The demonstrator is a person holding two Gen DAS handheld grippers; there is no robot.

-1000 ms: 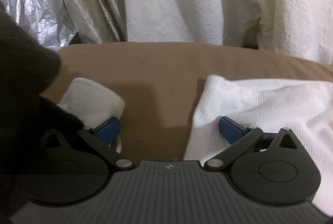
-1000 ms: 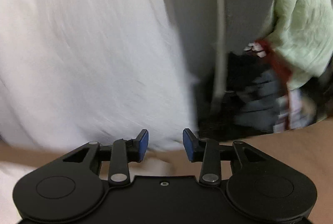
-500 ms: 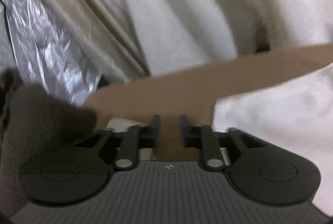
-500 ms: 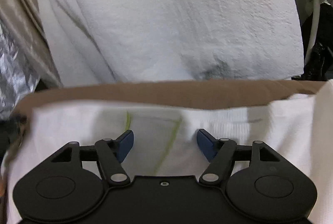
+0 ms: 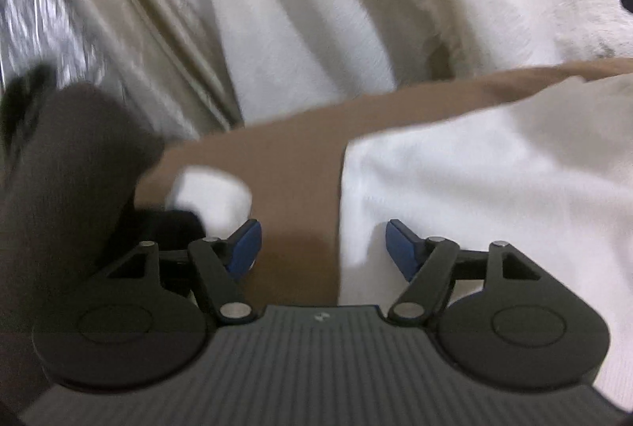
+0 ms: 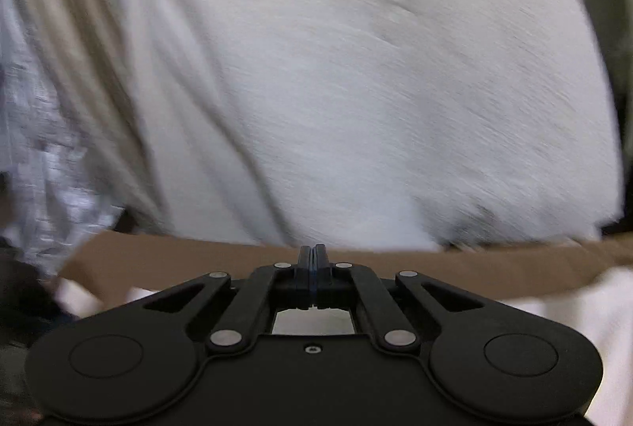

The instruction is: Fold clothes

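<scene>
A white ribbed garment [image 5: 494, 196] lies on the brown table [image 5: 277, 156], and a small white fold of cloth [image 5: 209, 192] lies apart to its left. My left gripper [image 5: 322, 248] hovers low over the garment's left edge. Its jaws are opening, and only the table and that edge lie between the blue pads, with nothing pinched. In the right wrist view my right gripper [image 6: 312, 259] is shut, its tips meeting near the table's far edge [image 6: 474, 267]. I see nothing between them. White cloth [image 6: 593, 311] shows low on the right and under the fingers.
A dark garment [image 5: 71, 168] is heaped at the left beside my left gripper. Behind the table hang a white cloth [image 6: 356, 89], a beige curtain [image 5: 130, 10] and silver foil [image 5: 35, 14]. Both views are blurred by motion.
My left gripper's jaws went from wide to nearly closed and have spread again while its view tilted. My right gripper swung from a clothes pile to the table, and its jaws went from open to fully closed.
</scene>
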